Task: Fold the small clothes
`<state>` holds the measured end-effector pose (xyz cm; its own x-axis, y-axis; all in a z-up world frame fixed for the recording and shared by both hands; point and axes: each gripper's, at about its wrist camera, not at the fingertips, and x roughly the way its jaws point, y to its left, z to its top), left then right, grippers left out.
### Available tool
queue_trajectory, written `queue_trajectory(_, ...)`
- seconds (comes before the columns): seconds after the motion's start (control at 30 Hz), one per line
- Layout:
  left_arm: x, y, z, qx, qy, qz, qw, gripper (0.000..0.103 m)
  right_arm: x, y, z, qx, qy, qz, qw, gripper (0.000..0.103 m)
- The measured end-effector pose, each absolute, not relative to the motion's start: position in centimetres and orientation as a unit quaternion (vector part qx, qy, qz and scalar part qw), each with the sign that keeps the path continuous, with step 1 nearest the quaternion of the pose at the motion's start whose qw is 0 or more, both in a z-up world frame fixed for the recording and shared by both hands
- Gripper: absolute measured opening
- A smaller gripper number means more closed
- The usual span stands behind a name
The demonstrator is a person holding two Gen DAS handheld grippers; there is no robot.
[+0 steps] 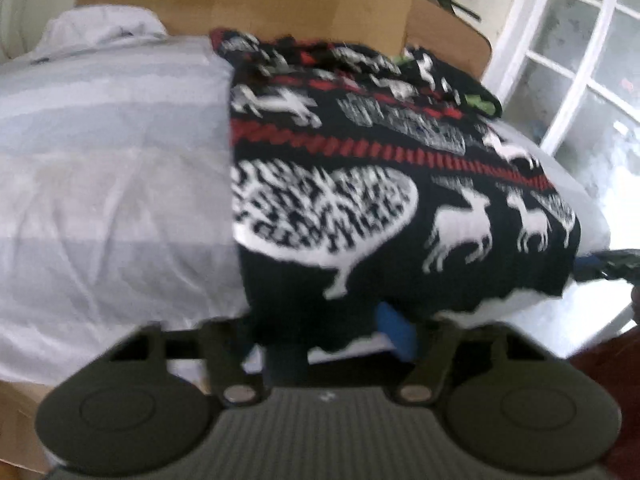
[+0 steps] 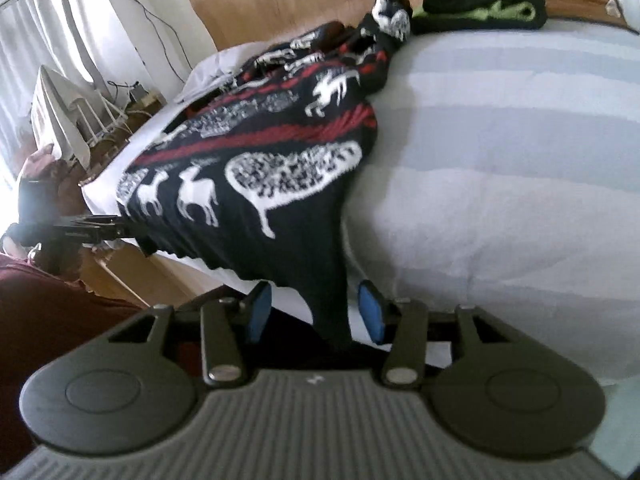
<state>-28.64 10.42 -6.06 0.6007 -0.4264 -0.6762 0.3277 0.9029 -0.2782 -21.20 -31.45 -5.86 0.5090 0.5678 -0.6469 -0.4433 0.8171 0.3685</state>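
Still early: the patterned sweater [image 2: 256, 168] lies spread on the bed [image 2: 500, 160] ahead of both grippers, unfolded. The right gripper [image 2: 316, 312] stands released around its hem; the left gripper [image 1: 332, 344] looks clamped on it.

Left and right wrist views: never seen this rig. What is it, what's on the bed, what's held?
No robot: a person holds a two-finger gripper in each hand, each with a fisheye camera looking forward. One picture is from the left gripper, the other from the right gripper. On the striped bedcover lies a dark reindeer sweater; a black and green garment sits beyond. The sweater's near edge hangs between the right gripper's open blue pads. Whether the left one pinches it is unclear.
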Motion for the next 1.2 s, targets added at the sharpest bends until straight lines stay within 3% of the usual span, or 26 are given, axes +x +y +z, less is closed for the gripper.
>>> queue_trajectory(0.03, -28.6, 10.4, -6.2, -0.061, 0.404, -0.216, 0.887, 0.008, -21.0, -31.5, -6.4, 0.084, 0.406, 0.294, 0.861, 0.045)
queue_trajectory(0.07, -28.8, 10.5, -6.2, -0.066, 0.411, -0.224, 0.881, 0.009, -20.6, -31.5, -7.1, 0.096, 0.418, 0.301, 0.852, 0.032)
queue_trajectory(0.1, -29.2, 11.0, -5.9, -0.076, 0.411, -0.237, 0.877, 0.008, -20.4, -31.4, -7.5, 0.103, 0.430, 0.314, 0.840, 0.009)
queue_trajectory(0.23, -31.9, 14.0, -2.7, -0.161, 0.379, -0.303, 0.860, 0.008, -22.5, -31.2, -5.4, 0.109, 0.407, 0.403, 0.812, 0.008)
queue_trajectory(0.37, -32.1, 17.4, 1.5, -0.262, 0.293, -0.325, 0.860, 0.009, -21.7, -33.0, -0.8, 0.180, 0.320, 0.453, 0.813, 0.008)
queue_trajectory(0.57, -23.8, 18.4, 4.9, -0.321, 0.247, -0.271, 0.873, 0.010, -13.6, -33.8, 3.6, 0.253, 0.214, 0.402, 0.854, 0.008)
queue_trajectory(0.6, -21.6, 18.1, 5.1, -0.325, 0.256, -0.245, 0.877, 0.012, -12.0, -33.4, 3.8, 0.254, 0.212, 0.373, 0.867, 0.009)
queue_trajectory(0.67, -17.5, 17.3, 4.9, -0.318, 0.294, -0.180, 0.883, 0.024, -8.5, -32.4, 3.5, 0.243, 0.225, 0.281, 0.901, 0.021)
queue_trajectory(0.7, -16.5, 16.9, 4.7, -0.303, 0.303, -0.156, 0.890, 0.028, -7.1, -31.9, 3.1, 0.223, 0.237, 0.248, 0.912, 0.045)
queue_trajectory(0.73, -16.0, 16.6, 4.4, -0.286, 0.314, -0.122, 0.897, 0.034, -6.6, -31.6, 2.8, 0.213, 0.246, 0.224, 0.919, 0.052)
queue_trajectory(0.8, -16.2, 16.7, 3.9, -0.250, 0.336, -0.097, 0.903, 0.042, -7.1, -32.1, 2.1, 0.213, 0.253, 0.221, 0.918, 0.052)
queue_trajectory(0.87, -17.1, 17.2, 3.5, -0.230, 0.335, -0.091, 0.909, 0.062, -8.7, -33.1, 1.4, 0.220, 0.254, 0.237, 0.912, 0.056)
queue_trajectory(1.1, -17.2, 16.6, 2.2, -0.238, 0.368, -0.110, 0.892, 0.066, -11.1, -33.6, -1.1, 0.256, 0.295, 0.222, 0.893, 0.060)
queue_trajectory(1.13, -17.3, 16.1, 2.0, -0.234, 0.369, -0.119, 0.891, 0.060, -11.1, -32.9, -1.2, 0.253, 0.300, 0.226, 0.892, 0.051)
queue_trajectory(1.17, -17.3, 15.9, 1.9, -0.227, 0.374, -0.126, 0.890, 0.033, -11.1, -32.2, -1.3, 0.247, 0.309, 0.232, 0.889, 0.036)
queue_trajectory(1.2, -17.2, 15.3, 1.6, -0.213, 0.389, -0.136, 0.886, 0.012, -11.1, -31.6, -1.5, 0.237, 0.321, 0.235, 0.886, 0.014)
